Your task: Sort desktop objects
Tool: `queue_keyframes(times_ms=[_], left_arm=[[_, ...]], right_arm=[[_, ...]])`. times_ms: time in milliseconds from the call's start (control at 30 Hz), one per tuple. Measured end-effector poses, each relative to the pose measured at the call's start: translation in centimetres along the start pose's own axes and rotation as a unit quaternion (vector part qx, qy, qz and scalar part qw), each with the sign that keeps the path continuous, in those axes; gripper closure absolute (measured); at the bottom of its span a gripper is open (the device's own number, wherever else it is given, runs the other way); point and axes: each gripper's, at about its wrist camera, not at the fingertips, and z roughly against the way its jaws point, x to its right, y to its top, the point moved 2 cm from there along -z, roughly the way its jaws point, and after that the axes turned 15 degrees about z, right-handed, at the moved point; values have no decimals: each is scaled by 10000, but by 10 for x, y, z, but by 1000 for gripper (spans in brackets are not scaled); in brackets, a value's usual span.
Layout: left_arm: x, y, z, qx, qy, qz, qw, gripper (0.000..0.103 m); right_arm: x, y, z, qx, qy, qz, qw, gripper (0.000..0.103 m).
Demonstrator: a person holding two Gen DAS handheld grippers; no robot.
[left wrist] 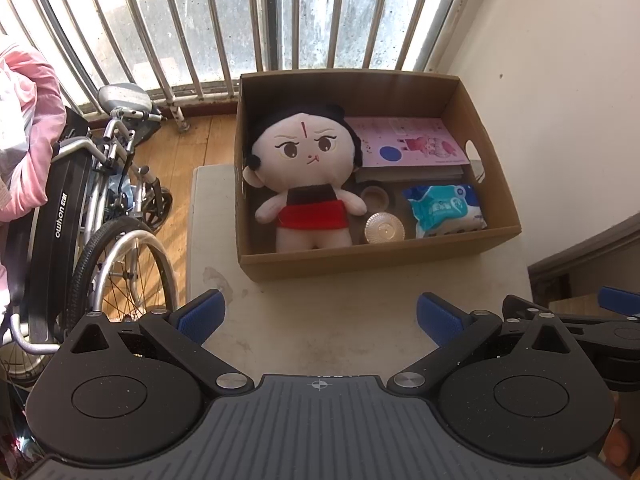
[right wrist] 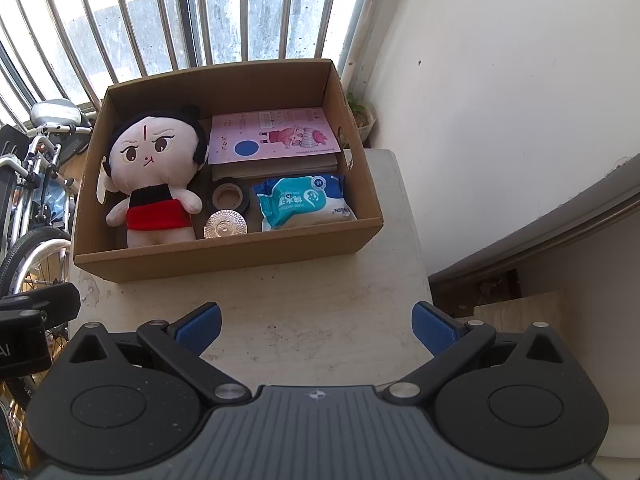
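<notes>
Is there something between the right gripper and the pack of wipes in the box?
Yes: the box's near wall stands between the open right gripper and the wipes pack. Bare tabletop lies before it.

I get strong daylight through the barred glass window (left wrist: 240, 20), nearly blown out. Both views are sharp; fisheye bends the bars at the edges. The brown cardboard box (right wrist: 224, 256) shades its own inside.

A stained white table (right wrist: 320, 320) carries one open cardboard box (right wrist: 224, 256).
</notes>
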Motion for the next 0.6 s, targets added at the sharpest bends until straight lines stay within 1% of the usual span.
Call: queue_keyframes(times_ms=[600], left_arm=[[-2, 1, 0, -20, 6, -4, 10000, 0]], right_arm=[[0, 1, 0, 2, -8, 1, 10000, 0]])
